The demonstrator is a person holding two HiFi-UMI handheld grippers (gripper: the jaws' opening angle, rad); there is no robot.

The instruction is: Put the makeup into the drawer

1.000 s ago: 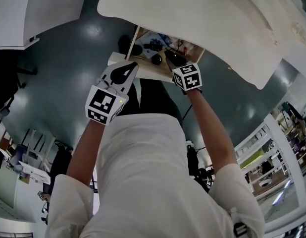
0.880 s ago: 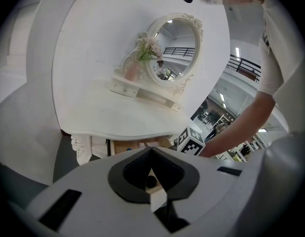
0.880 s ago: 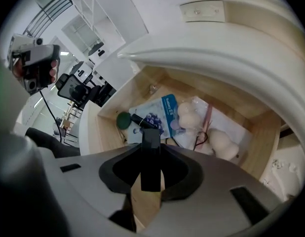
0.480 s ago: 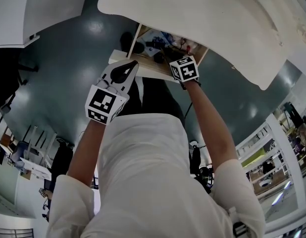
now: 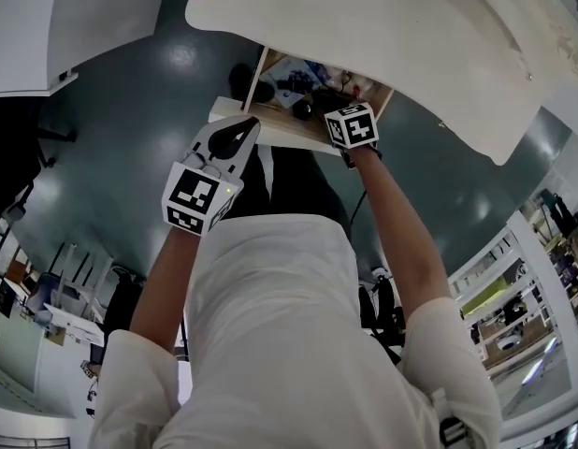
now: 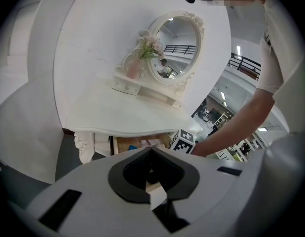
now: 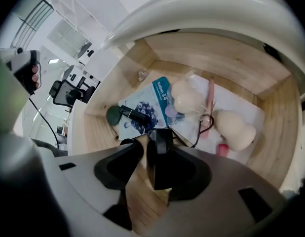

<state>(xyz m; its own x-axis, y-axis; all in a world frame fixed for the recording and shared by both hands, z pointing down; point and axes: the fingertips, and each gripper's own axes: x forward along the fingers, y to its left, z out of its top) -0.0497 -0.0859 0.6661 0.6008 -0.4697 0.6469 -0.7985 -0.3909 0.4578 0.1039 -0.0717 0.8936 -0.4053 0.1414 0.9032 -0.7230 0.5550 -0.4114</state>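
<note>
White counter overhead, largest thing in view; oval mirror stands on it, far beyond the left hand-held gripper

Wooden drawer pulled open under the counter edge, directly below the right hand-held gripper, which points steeply down into it

Right hand-held gripper: jaws opening. Black makeup case is between them, lying against the right jaw, with a strip of drawer floor showing between it and the left jaw. The case's long axis runs along the jaws, far end toward the drawer floor

Left hand-held gripper: jaw tips together, nothing seen held; it hangs outside the drawer front, left of the right one

Drawer contents, beyond the right jaws:
- blue sachet, flat, just past the tips
- gourd-shaped beige sponge, to the right
- round beige sponge, ahead and slightly right
- pink stick, between the two sponges
- black tube, lying across the sachet, long axis left to right
- dark green round piece, at the tube's left end
</note>
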